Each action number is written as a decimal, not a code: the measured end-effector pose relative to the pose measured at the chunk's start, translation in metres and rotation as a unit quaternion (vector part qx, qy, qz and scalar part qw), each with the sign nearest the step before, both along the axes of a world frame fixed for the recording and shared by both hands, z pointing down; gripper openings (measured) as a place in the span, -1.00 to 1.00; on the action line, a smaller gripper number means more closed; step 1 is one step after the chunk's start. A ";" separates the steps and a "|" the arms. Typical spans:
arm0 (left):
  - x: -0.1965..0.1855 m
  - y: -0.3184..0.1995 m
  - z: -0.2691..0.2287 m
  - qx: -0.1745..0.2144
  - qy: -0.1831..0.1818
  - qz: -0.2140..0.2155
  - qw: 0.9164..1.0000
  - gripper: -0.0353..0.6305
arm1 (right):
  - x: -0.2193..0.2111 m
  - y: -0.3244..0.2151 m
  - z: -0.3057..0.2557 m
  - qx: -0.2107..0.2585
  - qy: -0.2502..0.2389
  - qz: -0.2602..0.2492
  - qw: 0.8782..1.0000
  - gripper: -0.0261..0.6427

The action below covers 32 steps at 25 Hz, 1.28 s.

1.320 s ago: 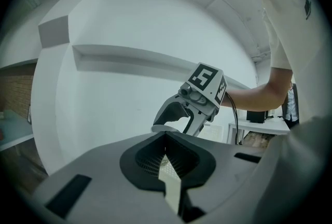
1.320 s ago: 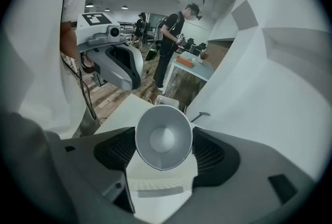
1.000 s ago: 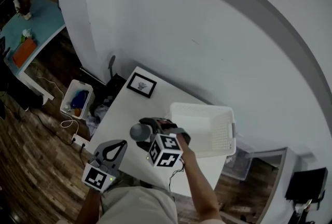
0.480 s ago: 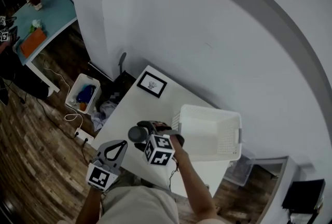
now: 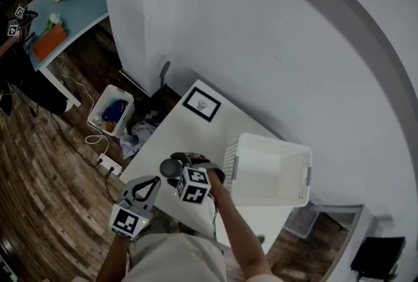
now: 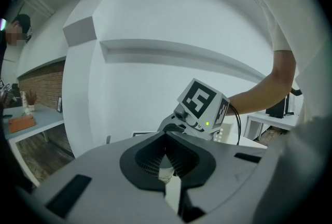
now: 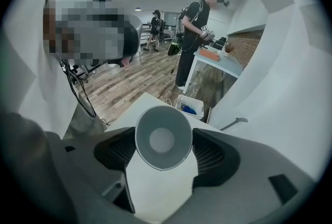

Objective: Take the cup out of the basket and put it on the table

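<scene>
A grey cup [image 5: 168, 168] lies on its side between the pads of my right gripper [image 5: 175, 166], which is shut on it just above the white table [image 5: 186, 137], left of the white basket [image 5: 269, 198]. In the right gripper view the cup's open mouth [image 7: 163, 137] faces the camera, clamped by that gripper [image 7: 163, 154]. My left gripper [image 5: 149, 184] hangs off the table's front left edge, shut with nothing in it. In the left gripper view its pads [image 6: 167, 153] meet, and the right gripper's marker cube [image 6: 201, 105] shows beyond them.
A black picture frame [image 5: 202, 104] lies at the table's far corner. A white bin [image 5: 112, 115] with coloured items stands on the wooden floor to the left. A teal table [image 5: 72, 13] is further off. A person [image 7: 194, 36] stands in the room by that table.
My right gripper has carried the cup a little further left from the basket. The head view has shifted. The left gripper has stayed in place.
</scene>
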<state>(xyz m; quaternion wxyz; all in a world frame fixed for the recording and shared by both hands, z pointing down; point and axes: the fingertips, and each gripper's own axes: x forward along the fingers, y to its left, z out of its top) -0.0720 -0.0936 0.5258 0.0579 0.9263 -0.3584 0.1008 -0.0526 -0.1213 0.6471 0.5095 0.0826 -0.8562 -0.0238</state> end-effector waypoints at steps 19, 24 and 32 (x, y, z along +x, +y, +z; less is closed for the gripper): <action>-0.010 -0.004 0.019 -0.021 -0.023 -0.005 0.999 -0.89 | -0.003 -0.001 0.073 -0.033 0.018 0.011 0.999 0.11; -0.010 -0.004 0.018 -0.021 -0.024 -0.003 0.999 -0.89 | -0.004 0.002 0.077 -0.040 0.026 0.006 0.999 0.11; -0.013 -0.004 0.022 -0.027 -0.023 -0.005 0.999 -0.89 | -0.006 0.002 0.081 -0.041 0.028 0.002 0.999 0.11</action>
